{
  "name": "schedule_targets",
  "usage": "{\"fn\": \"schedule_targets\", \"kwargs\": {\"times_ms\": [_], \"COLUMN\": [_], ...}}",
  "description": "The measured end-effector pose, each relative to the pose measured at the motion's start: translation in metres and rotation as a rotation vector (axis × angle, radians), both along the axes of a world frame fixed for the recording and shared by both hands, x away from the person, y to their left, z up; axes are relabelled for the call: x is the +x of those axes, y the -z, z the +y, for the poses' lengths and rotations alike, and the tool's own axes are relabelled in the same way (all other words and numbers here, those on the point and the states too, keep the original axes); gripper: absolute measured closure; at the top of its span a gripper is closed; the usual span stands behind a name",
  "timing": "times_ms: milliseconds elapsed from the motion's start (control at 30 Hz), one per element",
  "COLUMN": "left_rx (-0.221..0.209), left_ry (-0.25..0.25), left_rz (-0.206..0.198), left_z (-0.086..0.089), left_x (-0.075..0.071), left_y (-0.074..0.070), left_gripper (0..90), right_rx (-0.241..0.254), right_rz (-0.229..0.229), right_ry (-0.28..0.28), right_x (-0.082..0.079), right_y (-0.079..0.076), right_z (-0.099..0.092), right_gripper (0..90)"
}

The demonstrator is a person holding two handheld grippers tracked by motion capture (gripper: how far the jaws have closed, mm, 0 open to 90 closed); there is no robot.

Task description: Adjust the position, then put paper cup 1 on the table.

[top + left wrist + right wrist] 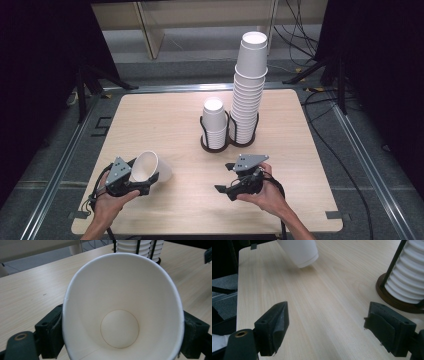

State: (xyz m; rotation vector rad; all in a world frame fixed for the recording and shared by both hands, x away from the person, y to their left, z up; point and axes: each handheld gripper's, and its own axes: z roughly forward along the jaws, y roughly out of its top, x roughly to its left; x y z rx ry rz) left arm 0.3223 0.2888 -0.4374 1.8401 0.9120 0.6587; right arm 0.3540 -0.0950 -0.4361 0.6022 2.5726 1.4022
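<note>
Pale wooden table (165,117), tall stack of white cups (248,95) in a black wire holder (229,142), single paper cup (149,166) tilted low over the table's near left, pinched by the left gripper (142,181), right gripper (231,181) spread, holding nothing, near the holder

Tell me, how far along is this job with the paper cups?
Looks done: one paper cup is out of the stacks, gripped by the left gripper, jaws squeezing its sides. In hand: that cup is held tilted just over the table. Left: the short stack and tall stack still sit in the black holder; the right gripper waits open, holding nothing.
</note>
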Motion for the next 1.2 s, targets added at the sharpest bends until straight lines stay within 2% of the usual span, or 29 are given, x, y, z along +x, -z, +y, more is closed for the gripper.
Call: {"fn": "schedule_targets", "kwargs": {"times_ms": [33, 133, 167, 200, 233, 433, 500, 600, 700, 767, 800, 867, 967, 1067, 1133, 1200], "left_rx": [0.002, 0.003, 0.007, -0.005, -0.01, 0.013, 0.016, 0.016, 0.012, 0.017, 0.023, 0.022, 0.037, 0.032, 0.057, 0.06], "left_ry": [-0.006, -0.02, -0.026, -0.018, -0.016, 0.001, 0.002, -0.013, -0.017, -0.006, -0.019, -0.014, -0.017, -0.019, -0.019, -0.027], "left_rz": [0.001, 0.015, 0.02, 0.022, 0.029, 0.04, 0.038, 0.049, 0.05, 0.039, 0.047, 0.05, 0.063, 0.061, 0.068, 0.084], "left_z": [0.0, 0.0, 0.0, 0.001, 0.0, -0.004, -0.005, -0.005, -0.005, -0.006, -0.007, -0.009, -0.011, -0.013, -0.012, -0.011], "left_x": [0.002, 0.006, 0.007, 0.011, 0.013, 0.024, 0.031, 0.041, 0.048, 0.053, 0.056, 0.063, 0.073, 0.084, 0.091, 0.099], "left_y": [0.0, 0.0, -0.001, -0.001, -0.001, -0.006, -0.005, -0.006, -0.009, -0.01, -0.012, -0.012, -0.011, -0.01, -0.01, -0.009], "left_gripper": [13.5, 13.5, 13.4, 13.4, 13.4, 13.2, 13.3, 13.2, 13.2, 13.2, 13.3, 13.3, 13.2, 13.2, 13.1, 13.1], "right_rx": [0.005, 0.003, 0.008, 0.007, 0.01, 0.01, 0.012, 0.009, 0.012, 0.007, 0.006, 0.007, 0.007, 0.01, 0.009, 0.007], "right_rz": [0.014, -0.001, 0.019, 0.006, 0.017, 0.012, 0.023, 0.009, 0.017, 0.004, 0.006, 0.019, 0.007, 0.021, 0.024, 0.022], "right_ry": [0.002, 0.002, 0.005, 0.011, 0.012, 0.016, 0.013, 0.011, 0.012, 0.011, 0.011, 0.012, 0.009, 0.01, 0.012, 0.013], "right_x": [-0.001, 0.0, -0.001, 0.0, -0.001, -0.001, -0.001, -0.001, -0.001, 0.0, 0.0, -0.001, 0.0, -0.001, -0.001, 0.0], "right_y": [0.0, 0.0, 0.0, 0.0, 0.0, 0.0, 0.0, 0.0, 0.0, 0.0, 0.0, 0.001, 0.001, 0.001, 0.001, 0.001], "right_z": [0.0, -0.003, -0.003, -0.004, -0.004, -0.006, -0.006, -0.006, -0.006, -0.006, -0.006, -0.005, -0.006, -0.006, -0.006, -0.006], "right_gripper": [19.0, 19.0, 19.0, 19.0, 18.9, 19.0, 19.1, 19.1, 19.1, 19.1, 19.1, 19.1, 19.1, 19.1, 19.1, 19.1]}}
